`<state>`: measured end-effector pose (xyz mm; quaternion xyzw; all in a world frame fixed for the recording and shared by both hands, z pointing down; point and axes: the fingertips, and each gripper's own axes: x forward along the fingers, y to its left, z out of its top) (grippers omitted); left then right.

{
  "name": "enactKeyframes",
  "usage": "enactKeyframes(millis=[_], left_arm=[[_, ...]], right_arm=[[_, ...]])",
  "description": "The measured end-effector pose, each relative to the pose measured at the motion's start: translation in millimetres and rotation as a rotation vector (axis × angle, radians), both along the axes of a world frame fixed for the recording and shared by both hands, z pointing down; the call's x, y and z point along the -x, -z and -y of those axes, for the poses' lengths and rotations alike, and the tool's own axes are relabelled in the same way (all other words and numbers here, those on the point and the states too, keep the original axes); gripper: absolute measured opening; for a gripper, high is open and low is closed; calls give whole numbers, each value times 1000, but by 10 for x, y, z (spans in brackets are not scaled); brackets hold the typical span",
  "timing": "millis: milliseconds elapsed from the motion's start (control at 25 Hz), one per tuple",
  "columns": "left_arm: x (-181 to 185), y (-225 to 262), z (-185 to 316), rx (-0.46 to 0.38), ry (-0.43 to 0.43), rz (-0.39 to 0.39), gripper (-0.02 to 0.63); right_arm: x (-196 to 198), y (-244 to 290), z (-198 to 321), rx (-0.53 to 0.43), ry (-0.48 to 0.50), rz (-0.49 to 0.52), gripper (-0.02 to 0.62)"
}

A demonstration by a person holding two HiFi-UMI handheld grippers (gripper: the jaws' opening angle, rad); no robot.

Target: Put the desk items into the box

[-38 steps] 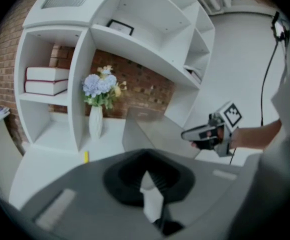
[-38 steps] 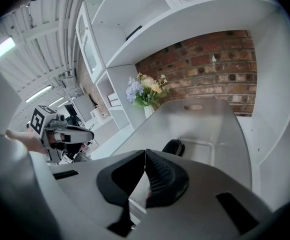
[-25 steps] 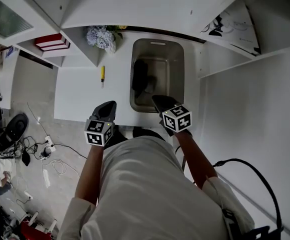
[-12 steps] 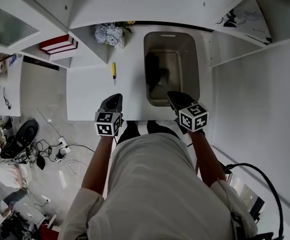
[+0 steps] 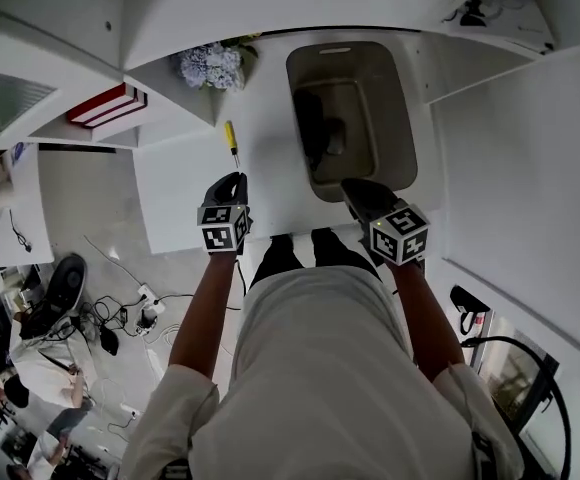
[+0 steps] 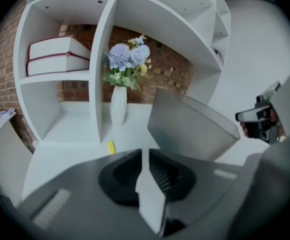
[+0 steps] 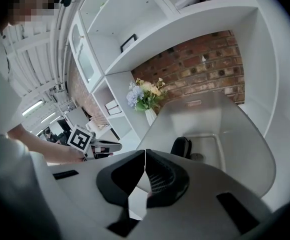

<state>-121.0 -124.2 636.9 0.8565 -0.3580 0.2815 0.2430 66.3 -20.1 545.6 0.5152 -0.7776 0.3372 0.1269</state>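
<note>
- Your left gripper (image 5: 232, 180): jaws pressed together, nothing between them, over the near edge of the desk (image 5: 270, 108).
- Your right gripper (image 5: 355, 190): jaws likewise together and empty, at the near rim of the box (image 5: 400, 118).
- Screwdriver (image 5: 231, 138), yellow handle: lying on the desk just beyond your left gripper, left of the box.
- Box, grey, open-topped: holds a dark item (image 5: 308, 133) by its left wall.
- Vase of flowers (image 5: 210, 65): at the back of the desk, left of the box.
</note>
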Motion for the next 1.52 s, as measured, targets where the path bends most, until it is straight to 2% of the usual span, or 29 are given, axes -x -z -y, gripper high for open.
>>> enactKeyframes(millis=[680,960,1120,1320,1520], left_arm=[[106,-1060,702,85,-50,172,78],[136,-1327,862,107,-52,229,84],[184,-1453,977,128,-32,269,92],[135,-1656,1050,177,-25,282,112],[145,-1717,1092,169,5,325,112]], right_arm=[[-42,-73,131,73,-134,-44,3],[-130,-158,120,115,-205,-42,3],[-143,-161,176,118,-218,-45,3],[-166,-181,199,135,-216,-67,3],[-194,-189,227,146,-219,-70,3]])
